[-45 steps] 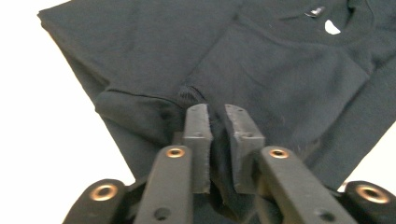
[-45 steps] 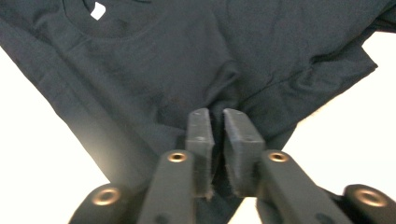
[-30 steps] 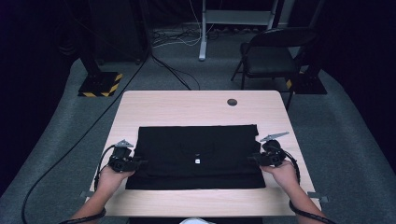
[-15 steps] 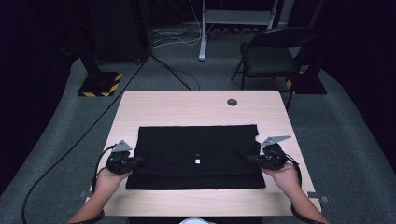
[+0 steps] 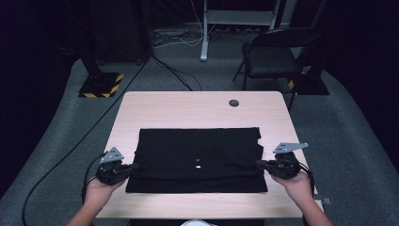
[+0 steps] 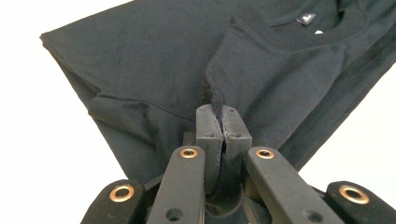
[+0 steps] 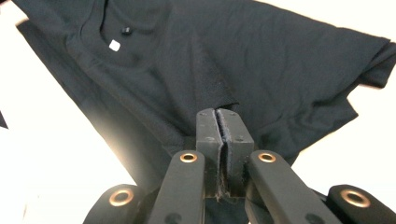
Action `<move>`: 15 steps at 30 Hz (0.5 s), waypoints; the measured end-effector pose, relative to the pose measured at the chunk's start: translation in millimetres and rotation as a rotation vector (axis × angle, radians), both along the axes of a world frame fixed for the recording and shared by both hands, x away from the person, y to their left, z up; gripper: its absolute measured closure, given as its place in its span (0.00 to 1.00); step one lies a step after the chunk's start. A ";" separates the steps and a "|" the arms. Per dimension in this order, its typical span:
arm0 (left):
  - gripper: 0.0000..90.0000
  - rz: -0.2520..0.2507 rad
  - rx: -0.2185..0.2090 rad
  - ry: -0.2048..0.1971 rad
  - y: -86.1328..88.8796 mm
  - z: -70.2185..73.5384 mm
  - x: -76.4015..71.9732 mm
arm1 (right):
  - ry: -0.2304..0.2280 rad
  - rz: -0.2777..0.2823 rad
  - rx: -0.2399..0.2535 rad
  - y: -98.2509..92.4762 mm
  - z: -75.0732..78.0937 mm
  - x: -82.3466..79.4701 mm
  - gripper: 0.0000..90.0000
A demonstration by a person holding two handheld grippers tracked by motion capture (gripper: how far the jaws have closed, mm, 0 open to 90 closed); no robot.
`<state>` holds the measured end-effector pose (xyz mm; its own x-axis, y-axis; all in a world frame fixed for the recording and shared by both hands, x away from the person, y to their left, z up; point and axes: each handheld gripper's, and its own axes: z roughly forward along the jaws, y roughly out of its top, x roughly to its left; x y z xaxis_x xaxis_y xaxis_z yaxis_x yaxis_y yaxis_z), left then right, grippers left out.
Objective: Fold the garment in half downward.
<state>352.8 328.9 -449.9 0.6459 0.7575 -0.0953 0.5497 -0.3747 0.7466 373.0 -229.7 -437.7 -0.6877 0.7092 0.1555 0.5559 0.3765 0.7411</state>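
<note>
Left gripper (image 5: 137, 165): black two-jaw tool with a grey three-cornered plate on top, held at the left edge of the garment; its jaws have just been closing and are now pressed together on a bunched fold of the cloth, as seen in the left gripper view (image 6: 223, 125)
Left grip detail: a narrow ridge of fabric is squeezed between the flat black pads (image 6: 208, 126) and rises above them in a rough, fibrous crease
Black T-shirt (image 5: 197, 159): soft matte knit, folded into a wide rectangle, laid flat near the person's side of the table between the two grippers; a ribbed round neckline and a small white label (image 5: 198, 166) are seen near its middle
Fabric near the left jaws: stitched hems and layered folds are shown, with a corner pulled toward the pads
Table (image 5: 197, 110): pale wood-grain top, rectangular, with a small round dark cable hole (image 5: 234, 103) toward the far side
Right gripper (image 5: 259, 164): same black build with a grey plate, held at the right edge of the T-shirt; its jaws have just been closing and are now clamped on a pinch of cloth, as seen in the right gripper view (image 7: 223, 122)
Right grip detail: a peaked fold is drawn up from the shirt into the pads, lint-flecked along the seam between them
</note>
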 end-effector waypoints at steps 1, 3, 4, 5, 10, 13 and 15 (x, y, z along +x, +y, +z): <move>0.98 -0.002 -0.003 0.010 0.5 -0.8 -0.3 | -0.002 -0.002 0.011 -1.4 1.4 -1.5 0.97; 0.97 -0.002 -0.003 0.032 0.7 -5.3 -0.6 | 0.029 0.009 0.014 -2.4 -1.6 -1.8 0.97; 0.97 -0.005 0.003 0.045 -0.2 -8.4 -0.3 | 0.058 0.018 -0.002 -1.3 -5.5 -1.2 0.96; 0.95 -0.009 0.018 0.056 -1.1 -11.2 0.3 | 0.079 0.030 -0.026 0.4 -10.2 -0.3 0.92; 0.70 0.018 0.044 0.071 -7.2 -13.9 8.5 | 0.098 0.013 -0.076 6.5 -15.5 5.9 0.73; 0.66 0.024 0.056 0.062 -13.6 -12.6 19.4 | 0.093 0.009 -0.070 12.5 -12.6 16.8 0.69; 0.65 0.023 0.066 0.064 -18.0 -15.1 27.7 | 0.089 0.013 -0.081 18.1 -14.8 26.3 0.68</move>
<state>380.6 310.9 -464.9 0.6221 0.7783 -0.0846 0.6044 -0.4087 0.6838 399.3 -211.6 -452.5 -0.6832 0.7127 0.1589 0.6128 0.4413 0.6556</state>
